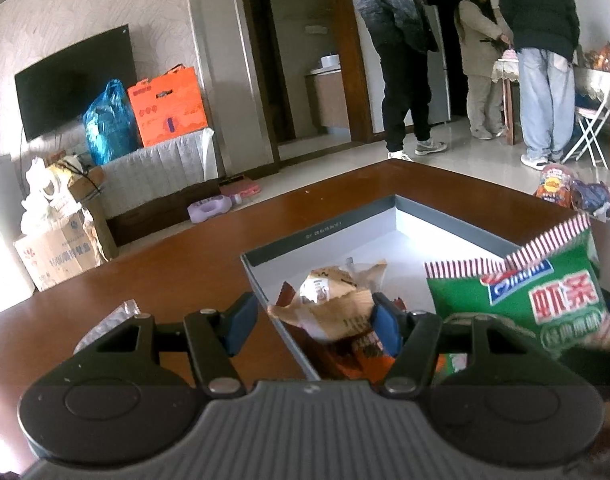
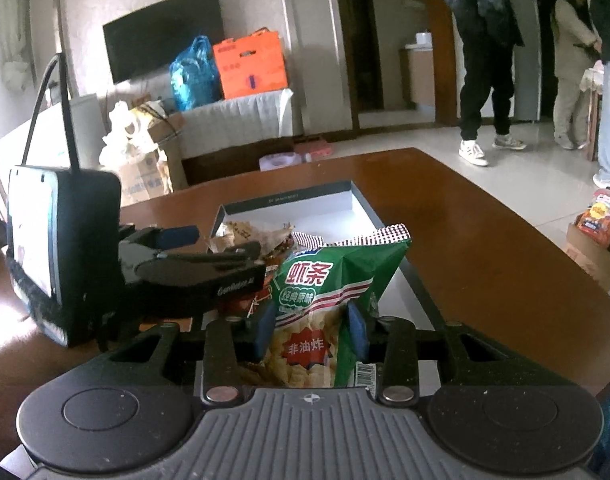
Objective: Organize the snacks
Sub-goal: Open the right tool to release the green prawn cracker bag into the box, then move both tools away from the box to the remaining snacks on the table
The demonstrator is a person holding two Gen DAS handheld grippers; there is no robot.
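A shallow grey box [image 1: 317, 236] with a white inside lies on the brown wooden table [image 1: 165, 280]. A brown paper snack packet [image 1: 333, 304] and an orange one [image 1: 369, 352] rest in its near corner. My left gripper [image 1: 313, 328] is open and straddles that corner: one blue pad is outside the wall, the other beside the brown packet. My right gripper [image 2: 311, 328] is shut on a green shrimp-chip bag [image 2: 325, 292], held upright over the box's [image 2: 285, 200] near edge. The green bag [image 1: 545, 300] also fills the right of the left wrist view. The left gripper [image 2: 213, 242] hovers to its left.
A crumpled silver wrapper [image 1: 117, 316] lies on the table at the left. More snack packets [image 2: 597, 220] sit in a cardboard carton off the table's right side. Three people [image 1: 405, 60] stand on the floor at the back. Cardboard boxes [image 1: 61, 248] stand beyond the table's left edge.
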